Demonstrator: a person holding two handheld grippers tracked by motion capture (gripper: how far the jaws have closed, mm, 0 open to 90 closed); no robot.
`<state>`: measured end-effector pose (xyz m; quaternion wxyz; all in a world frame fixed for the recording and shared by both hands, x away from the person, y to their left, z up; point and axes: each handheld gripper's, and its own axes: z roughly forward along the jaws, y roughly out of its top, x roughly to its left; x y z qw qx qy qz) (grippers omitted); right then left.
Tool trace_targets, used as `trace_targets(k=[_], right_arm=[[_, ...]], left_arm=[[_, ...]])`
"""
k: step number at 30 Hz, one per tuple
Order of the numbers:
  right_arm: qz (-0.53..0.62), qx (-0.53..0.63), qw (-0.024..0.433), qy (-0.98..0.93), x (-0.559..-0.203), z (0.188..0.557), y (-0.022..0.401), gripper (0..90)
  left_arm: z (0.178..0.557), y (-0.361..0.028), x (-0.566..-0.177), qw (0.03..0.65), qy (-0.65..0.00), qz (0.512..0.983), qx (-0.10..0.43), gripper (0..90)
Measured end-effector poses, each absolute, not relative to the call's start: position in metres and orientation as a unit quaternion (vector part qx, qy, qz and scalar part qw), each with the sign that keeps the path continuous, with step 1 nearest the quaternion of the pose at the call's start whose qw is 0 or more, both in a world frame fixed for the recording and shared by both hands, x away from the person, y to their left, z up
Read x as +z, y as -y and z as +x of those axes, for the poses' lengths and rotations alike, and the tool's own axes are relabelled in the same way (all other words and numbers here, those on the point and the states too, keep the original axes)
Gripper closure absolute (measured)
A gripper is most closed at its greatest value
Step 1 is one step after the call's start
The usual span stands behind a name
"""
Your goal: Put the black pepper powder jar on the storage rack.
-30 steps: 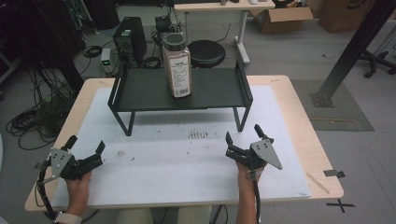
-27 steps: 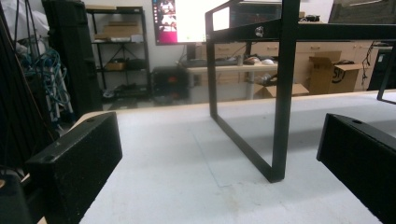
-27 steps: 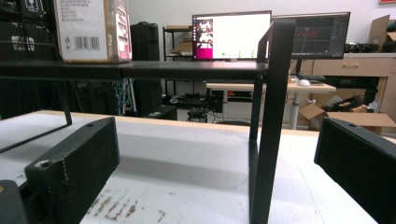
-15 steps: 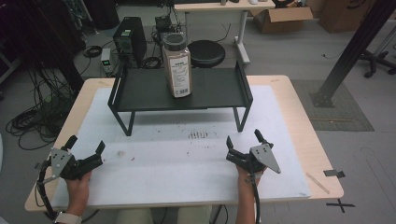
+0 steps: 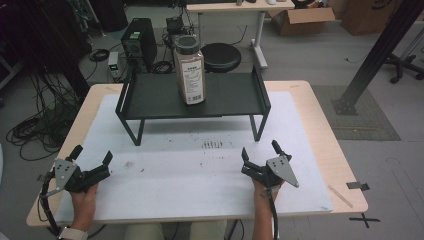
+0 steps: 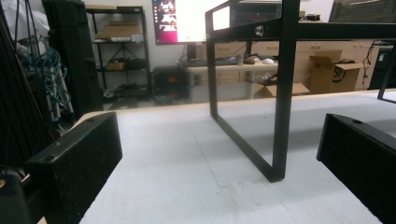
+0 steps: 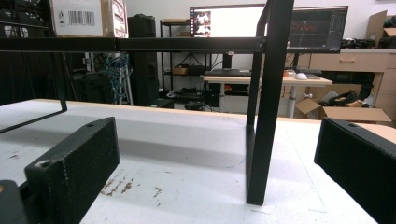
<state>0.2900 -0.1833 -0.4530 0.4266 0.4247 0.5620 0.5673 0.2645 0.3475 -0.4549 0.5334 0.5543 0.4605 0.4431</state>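
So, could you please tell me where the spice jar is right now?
In the high view, the spice jar stands upright on the black shelf rack, near its middle, far from both grippers at the table's near edge.

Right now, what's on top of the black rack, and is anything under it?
One brown-filled jar with a dark lid stands upright on the black rack. Under it, only bare white mat shows between the legs; the shelf covers the strip farther back.

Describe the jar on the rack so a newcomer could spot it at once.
Find the black metal rack at the far side of the white-topped table. On its shelf, left of centre, stands the jar: tall, clear, brown contents, dark lid, nothing else beside it.
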Motion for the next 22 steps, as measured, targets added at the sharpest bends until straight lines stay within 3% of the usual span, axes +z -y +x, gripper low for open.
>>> trace_targets(k=[22], right_arm=[[0.425, 0.567, 0.427, -0.562, -0.4534, 0.2899, 0.1834, 0.0]], left_arm=[[0.2643, -0.3476, -0.4551, 0.534, -0.461, 0.553, 0.444, 0.5]])
